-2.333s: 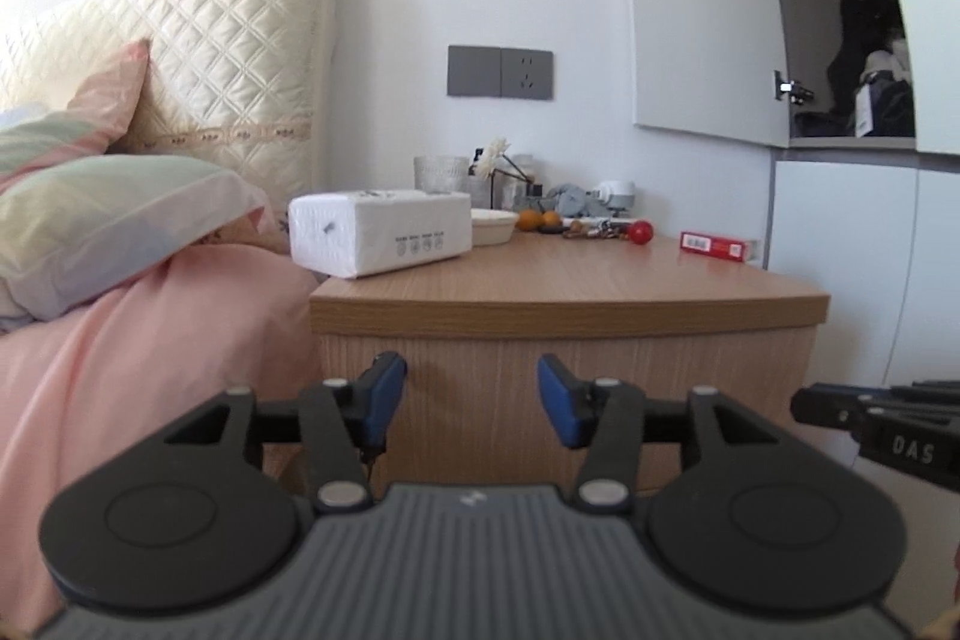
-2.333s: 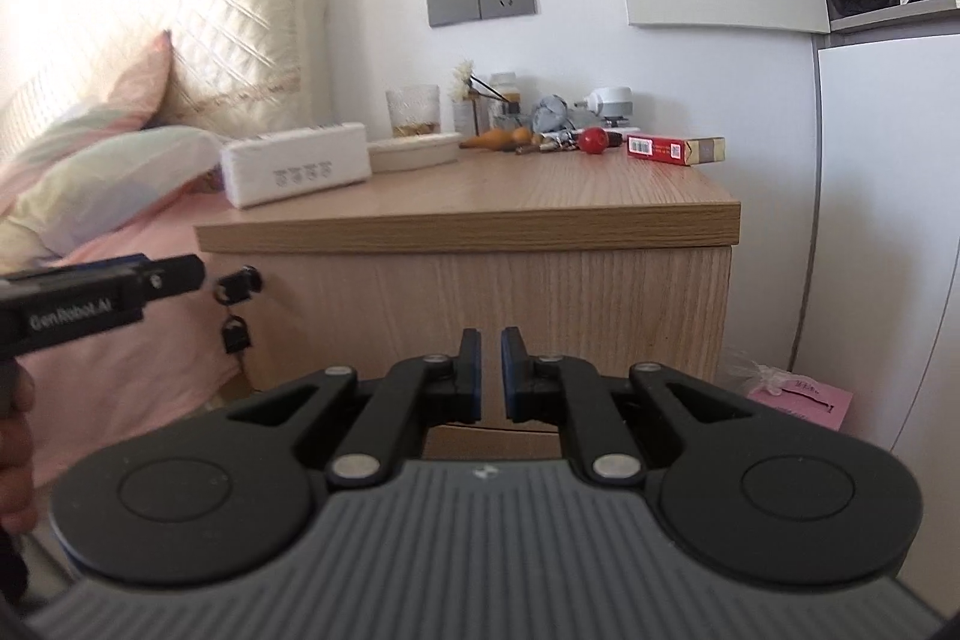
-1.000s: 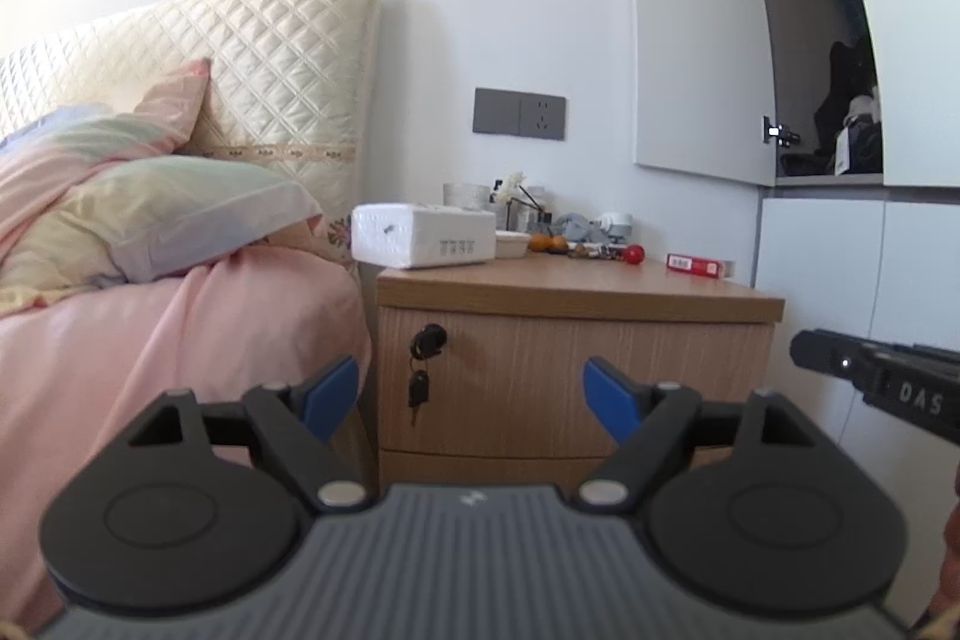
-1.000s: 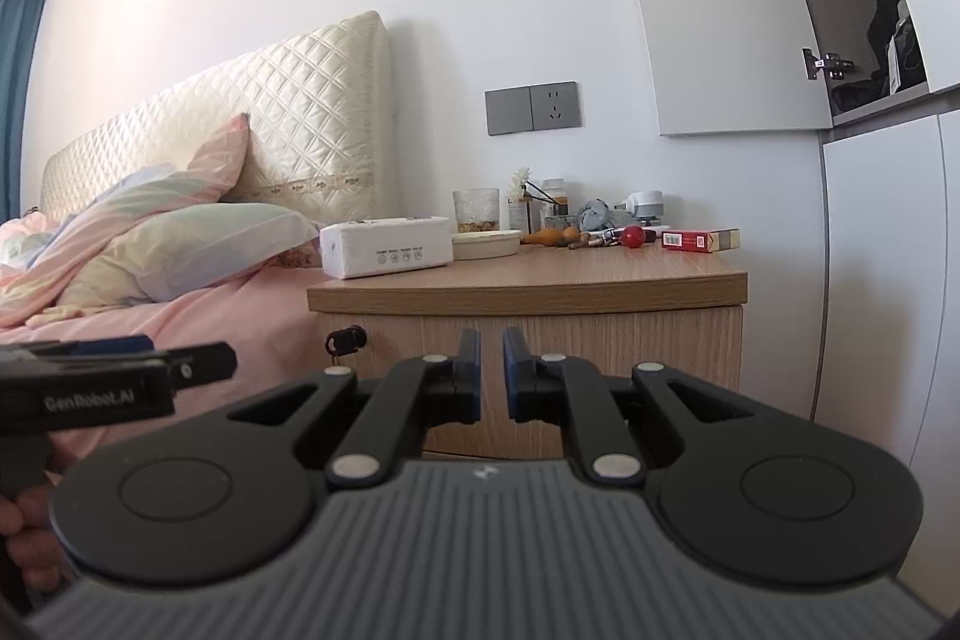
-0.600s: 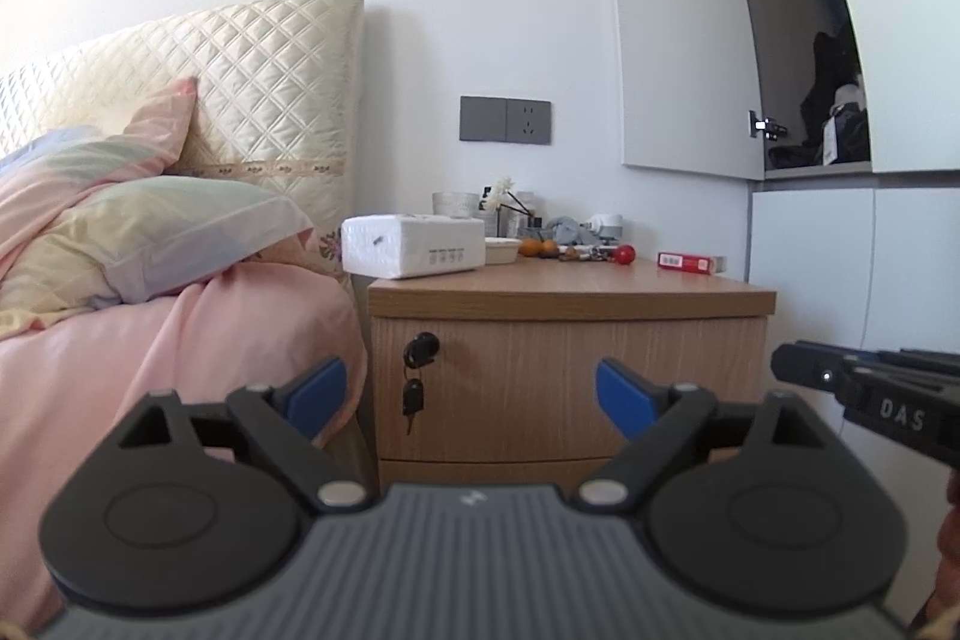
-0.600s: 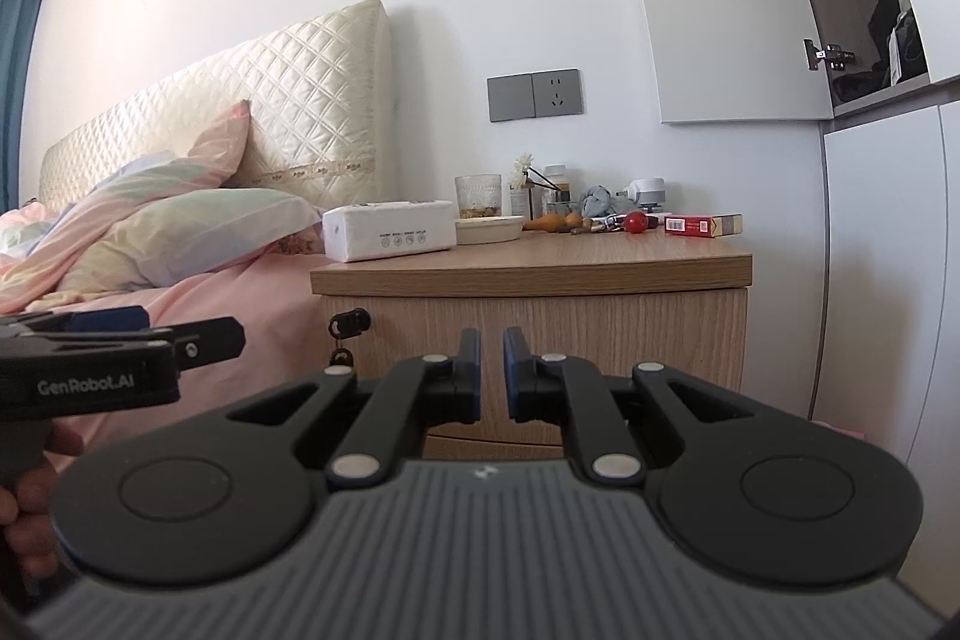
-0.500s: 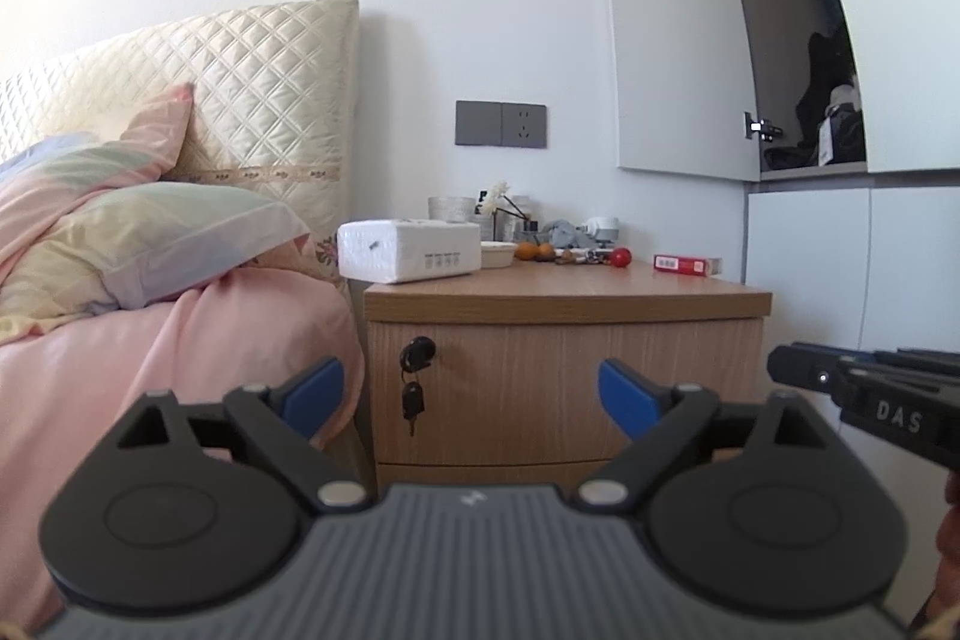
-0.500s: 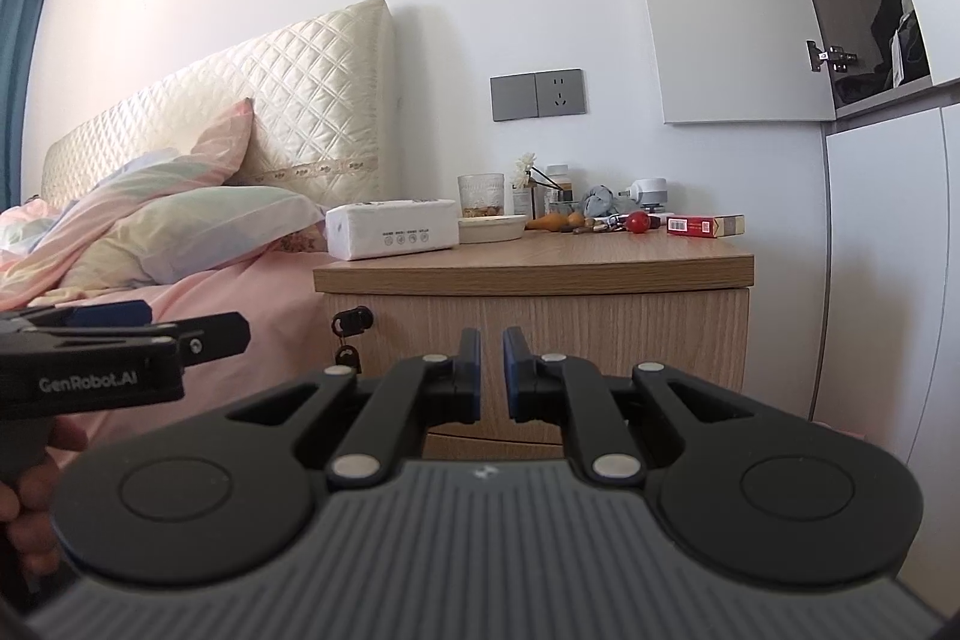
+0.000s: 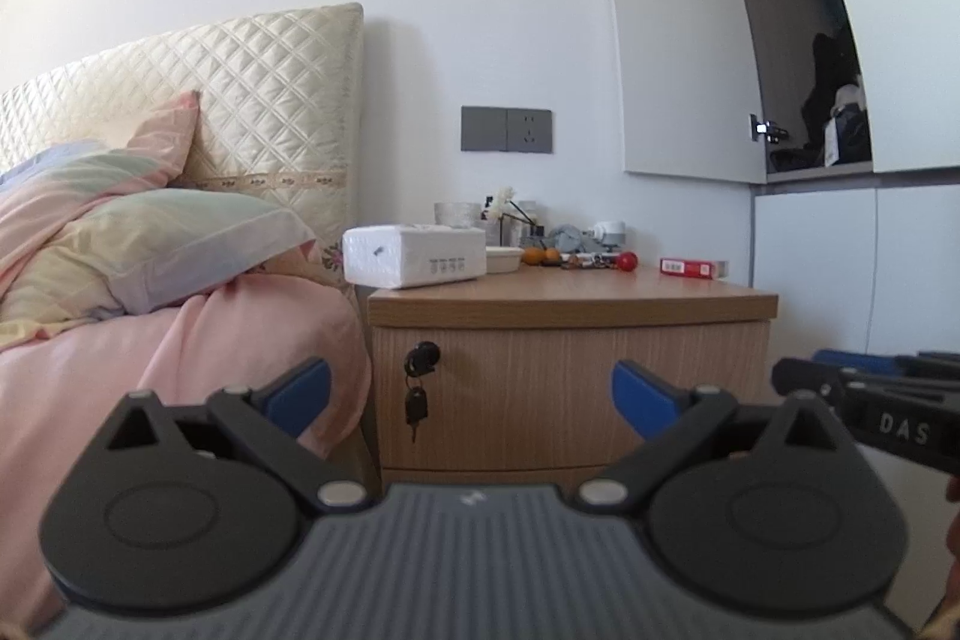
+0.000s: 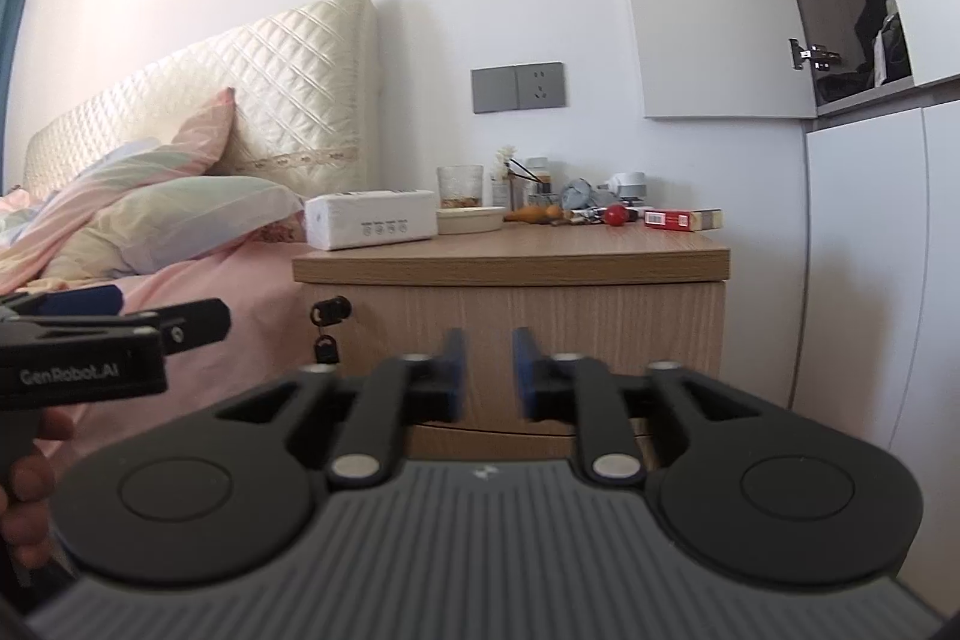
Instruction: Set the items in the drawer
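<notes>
A wooden nightstand (image 9: 570,304) stands beside the bed, its top drawer (image 9: 570,388) closed, with a key (image 9: 417,406) hanging in the lock. On top lie a white tissue pack (image 9: 414,255), a red ball (image 9: 627,261), a red box (image 9: 693,267) and small clutter. My left gripper (image 9: 471,394) is wide open and empty, a short way in front of the drawer. My right gripper (image 10: 486,370) is slightly open and empty, facing the drawer front (image 10: 516,340). The nightstand top (image 10: 510,250) shows there too.
A bed with pink bedding (image 9: 150,370) and pillows (image 9: 150,244) lies to the left of the nightstand. White cupboard doors (image 9: 840,280) stand to the right, with an open shelf above. A glass (image 10: 459,187) and a shallow dish (image 10: 470,220) stand on the nightstand.
Both grippers have drawn back from the nightstand, so the whole drawer front shows. The left gripper has opened wider. The right gripper's fingers have parted from nearly shut to a small gap.
</notes>
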A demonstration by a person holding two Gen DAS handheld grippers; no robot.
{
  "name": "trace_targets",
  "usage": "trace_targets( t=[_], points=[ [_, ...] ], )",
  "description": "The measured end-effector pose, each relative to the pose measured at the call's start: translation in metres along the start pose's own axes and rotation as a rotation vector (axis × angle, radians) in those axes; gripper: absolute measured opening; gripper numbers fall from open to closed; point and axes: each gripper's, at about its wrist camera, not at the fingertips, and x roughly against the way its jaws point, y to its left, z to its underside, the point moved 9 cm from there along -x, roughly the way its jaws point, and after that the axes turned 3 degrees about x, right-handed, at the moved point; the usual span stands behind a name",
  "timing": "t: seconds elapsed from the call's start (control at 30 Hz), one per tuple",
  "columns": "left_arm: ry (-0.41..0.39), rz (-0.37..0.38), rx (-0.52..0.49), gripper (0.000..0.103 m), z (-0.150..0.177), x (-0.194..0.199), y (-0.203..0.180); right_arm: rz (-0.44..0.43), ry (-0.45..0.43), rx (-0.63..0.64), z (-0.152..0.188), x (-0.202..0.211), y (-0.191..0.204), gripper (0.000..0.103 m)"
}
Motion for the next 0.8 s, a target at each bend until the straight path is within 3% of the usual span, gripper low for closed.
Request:
trace_targets(
  t=[0.07,0.1,0.53,0.8],
  points=[
    [0.002,-0.003,-0.001,0.101,0.001,0.0,0.0,0.006,-0.001,-0.002,0.0,0.0,-0.001,0.085],
    [-0.002,-0.002,-0.002,0.101,0.0,0.001,0.0,0.007,-0.009,0.001,-0.001,0.002,-0.001,0.088],
    [-0.016,-0.033,-0.011,0.103,-0.003,0.002,0.002,0.072,0.003,0.018,0.0,-0.001,-0.01,0.09],
    [-0.001,-0.012,-0.03,0.103,0.002,0.002,-0.004,0.117,0.019,0.043,0.002,-0.002,-0.014,0.091]
  ],
)
